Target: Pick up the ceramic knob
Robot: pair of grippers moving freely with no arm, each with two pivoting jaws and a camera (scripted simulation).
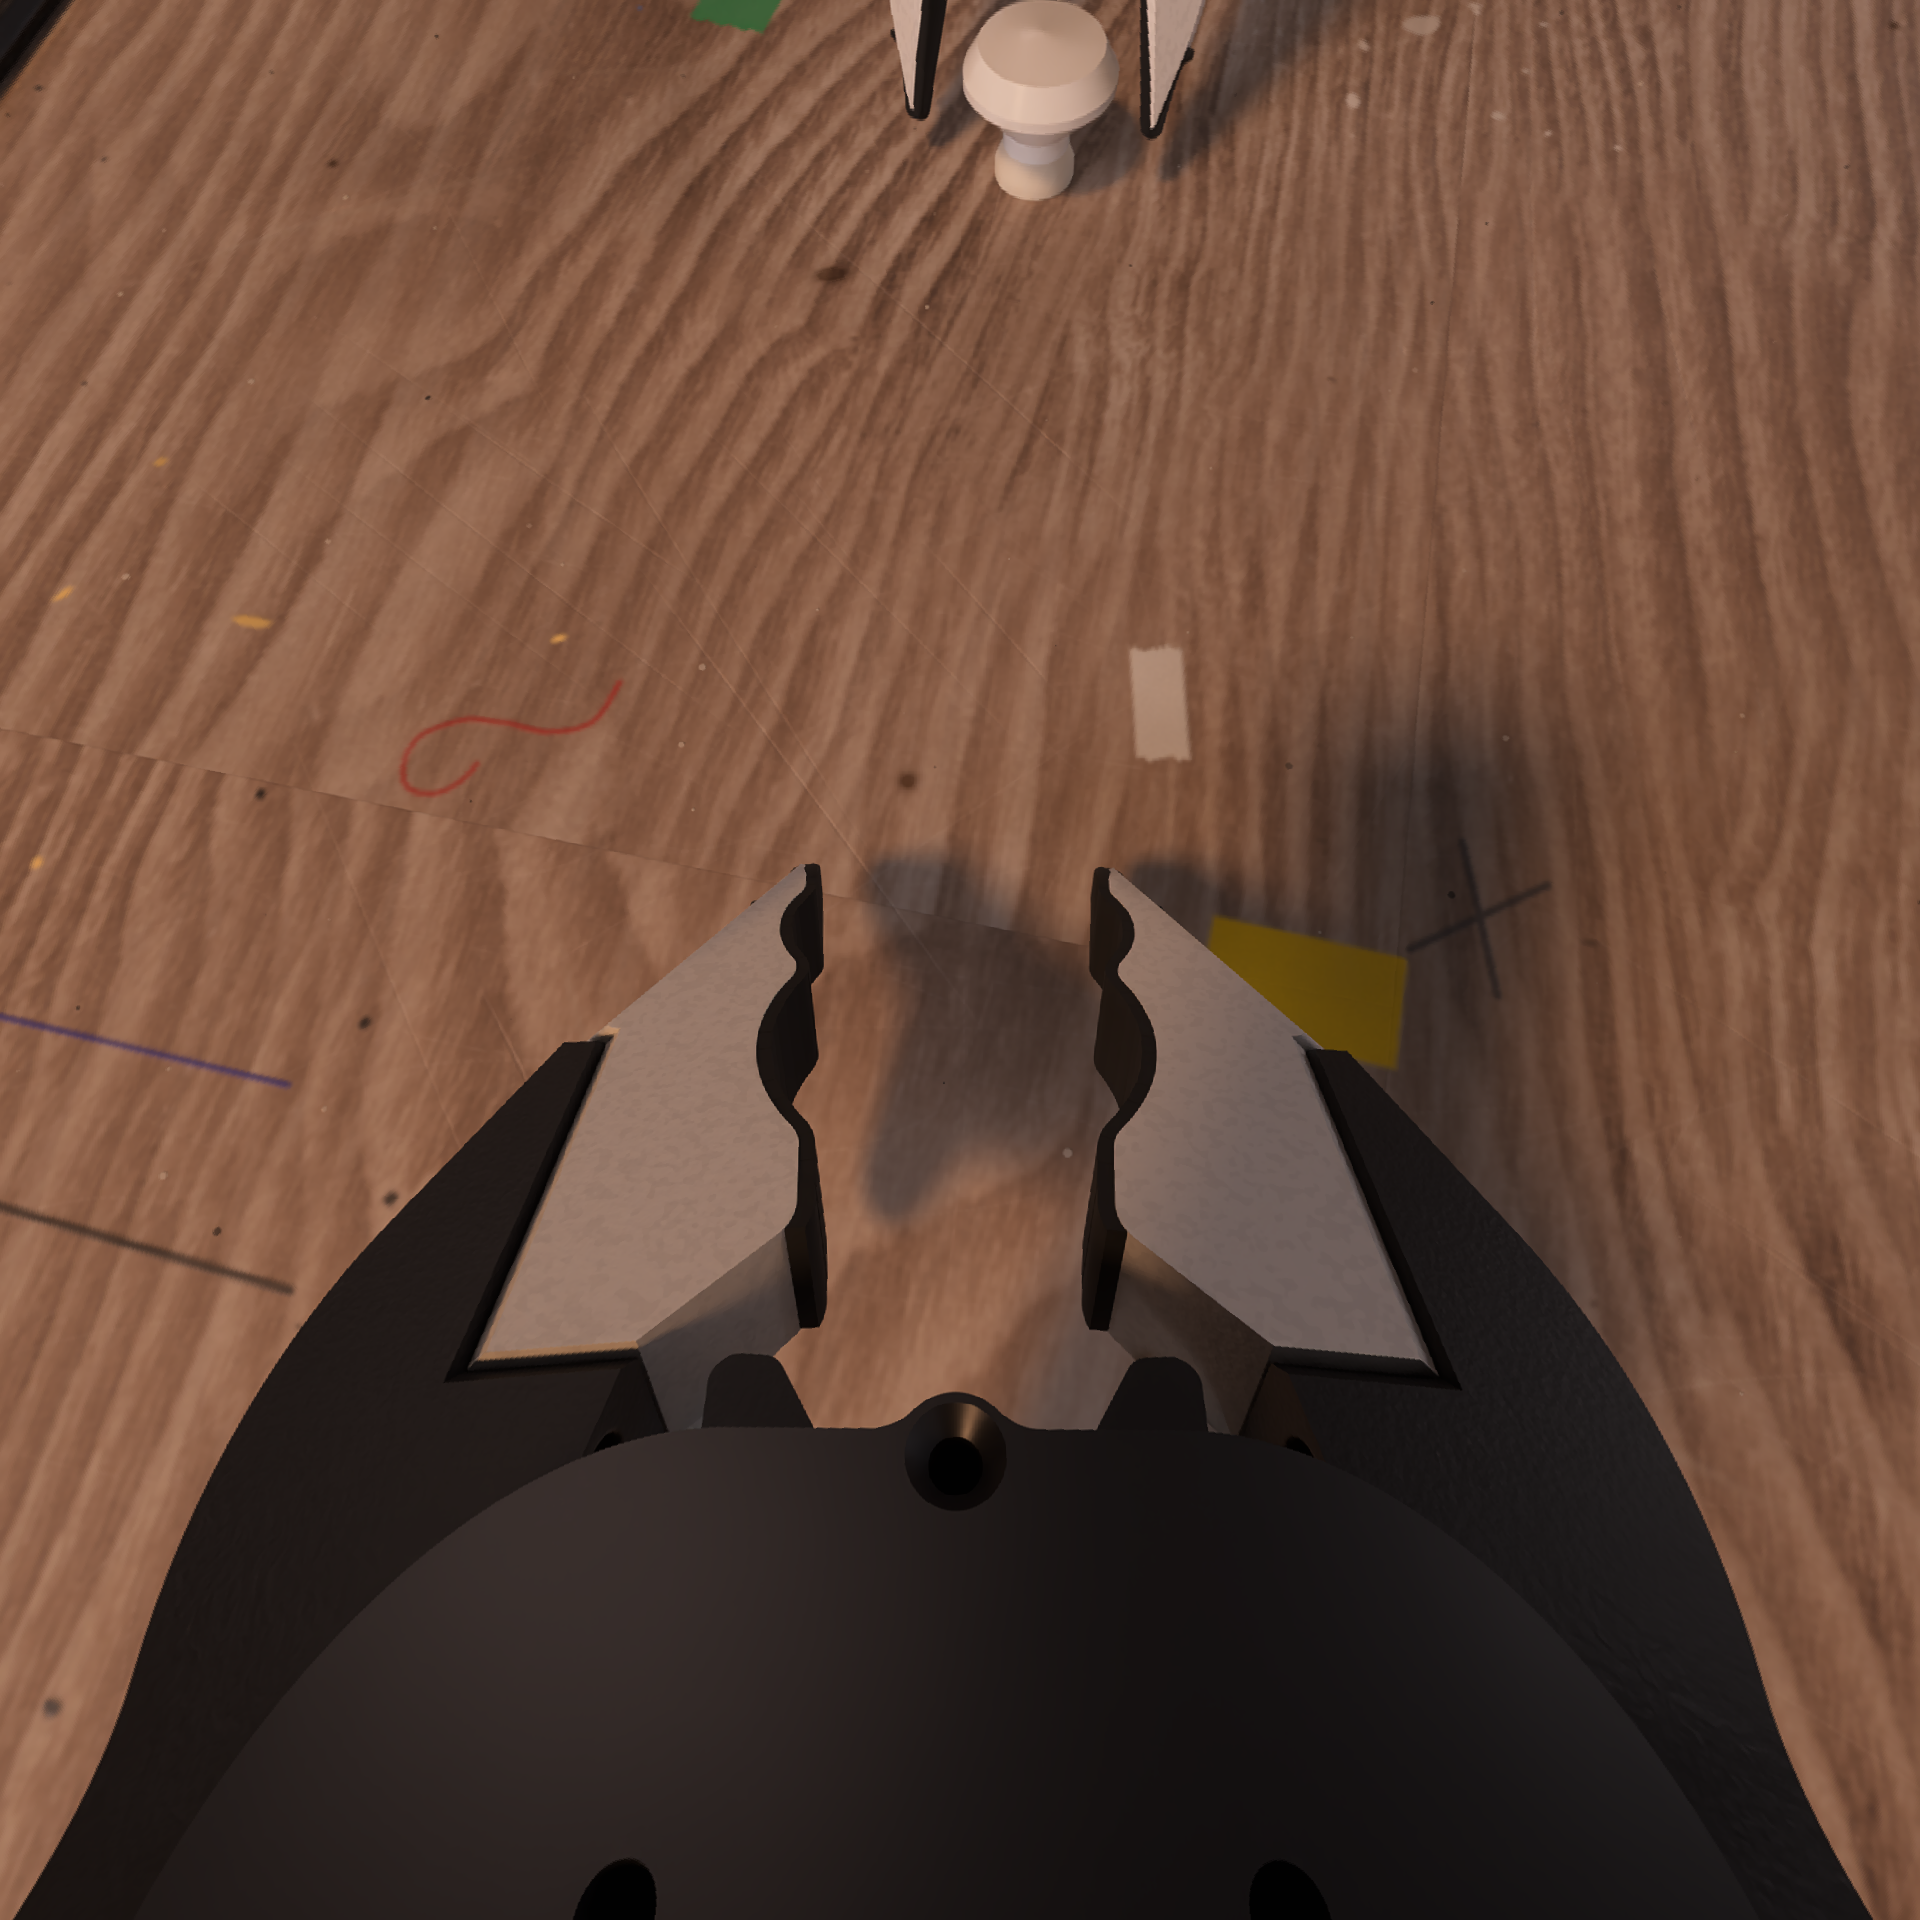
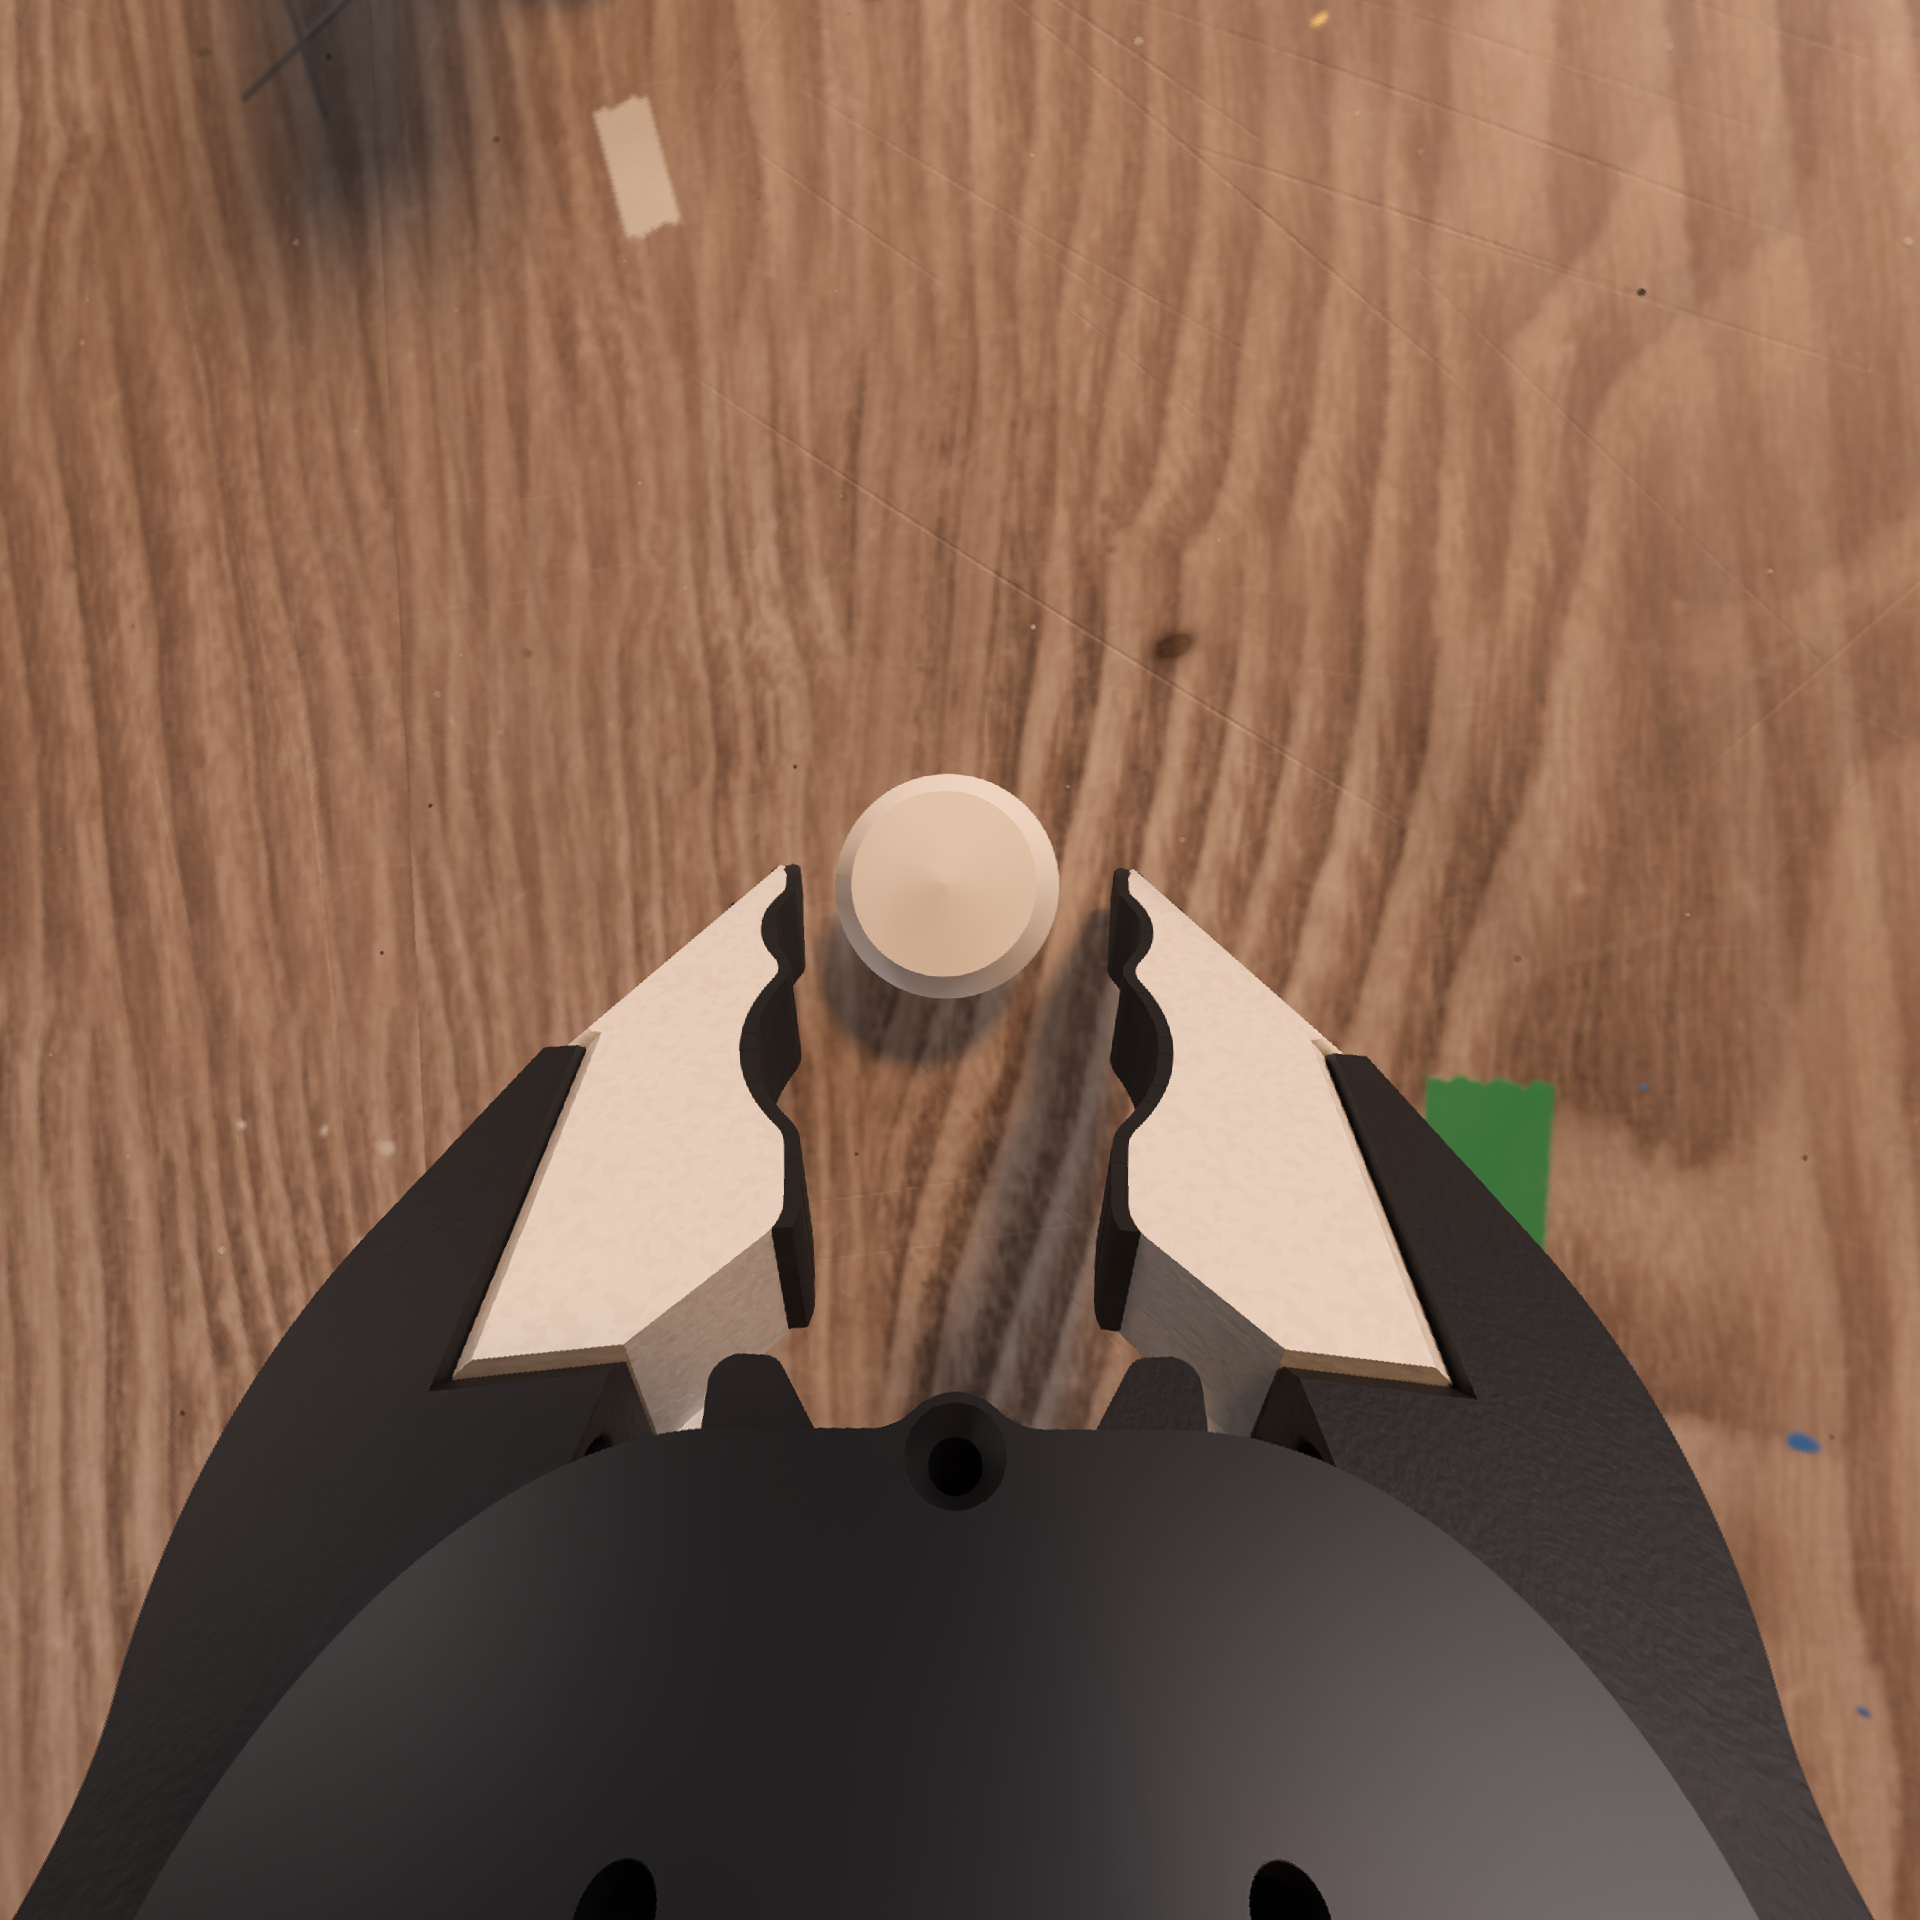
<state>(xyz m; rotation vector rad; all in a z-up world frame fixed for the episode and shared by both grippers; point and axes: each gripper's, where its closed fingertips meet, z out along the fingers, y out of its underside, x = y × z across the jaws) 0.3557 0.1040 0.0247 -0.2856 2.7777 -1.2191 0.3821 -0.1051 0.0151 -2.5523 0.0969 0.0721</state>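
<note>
The ceramic knob (image 2: 947, 886) is cream-white with a round cap and a narrow stem. It stands upright on the wooden table. In the right wrist view I look down on its cap. My right gripper (image 2: 954, 873) is open, its fingertips on either side of the cap with a gap on each side. In the left wrist view the knob (image 1: 1039, 88) shows at the top edge, between the right gripper's fingers (image 1: 920, 62). My left gripper (image 1: 954, 873) is open and empty, far from the knob, low over the table.
A wooden table (image 1: 623, 416) with flat marks only: yellow tape (image 1: 1320, 987), pale tape (image 1: 1158, 704), a red scribble (image 1: 499, 732), green tape (image 2: 1496, 1143), pale tape (image 2: 636, 168).
</note>
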